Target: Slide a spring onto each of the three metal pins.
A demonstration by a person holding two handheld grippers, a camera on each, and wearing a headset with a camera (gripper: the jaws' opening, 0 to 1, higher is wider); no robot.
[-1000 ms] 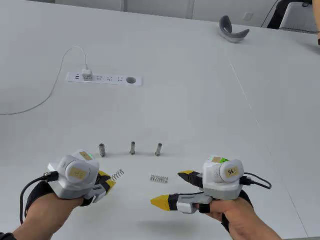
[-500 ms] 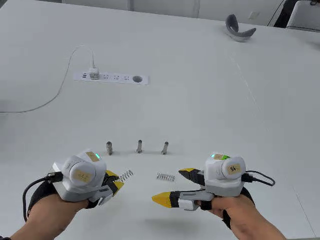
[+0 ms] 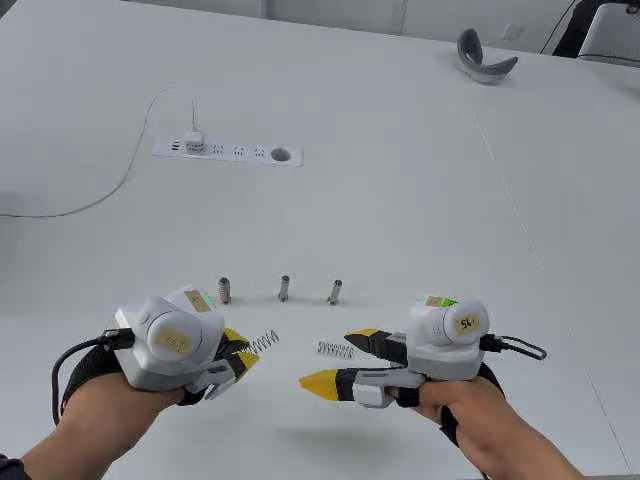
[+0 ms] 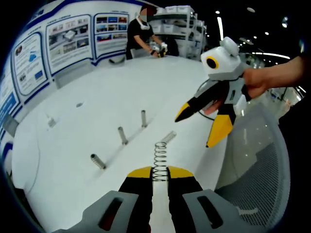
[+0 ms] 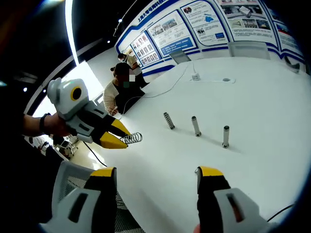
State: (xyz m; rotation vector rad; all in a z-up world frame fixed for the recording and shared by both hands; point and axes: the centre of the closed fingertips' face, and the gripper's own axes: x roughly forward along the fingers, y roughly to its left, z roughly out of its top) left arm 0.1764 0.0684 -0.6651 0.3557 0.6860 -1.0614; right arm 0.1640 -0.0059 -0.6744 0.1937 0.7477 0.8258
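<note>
Three short metal pins stand in a row on the white table. The left pin point(image 3: 224, 290) point(image 5: 168, 120) wears a spring. The middle pin point(image 3: 284, 288) and the right pin point(image 3: 334, 292) are bare. My left gripper point(image 3: 240, 357) point(image 4: 159, 172) is shut on one end of a second spring point(image 3: 262, 342) point(image 4: 159, 155), which sticks out ahead of the jaws just above the table. A third spring point(image 3: 335, 350) point(image 4: 168, 137) lies loose on the table in front of the pins. My right gripper point(image 3: 340, 362) point(image 5: 156, 172) is open, its jaws just right of that loose spring.
A white power strip point(image 3: 228, 151) with a plugged-in cable lies further back on the table. A grey curved object point(image 3: 487, 55) rests at the far right. A mesh chair point(image 4: 262, 165) stands at the near table edge. People are working at the table's far ends.
The camera has shifted. My right gripper has moved left, closer to the loose spring. My left gripper still holds its spring in much the same place.
</note>
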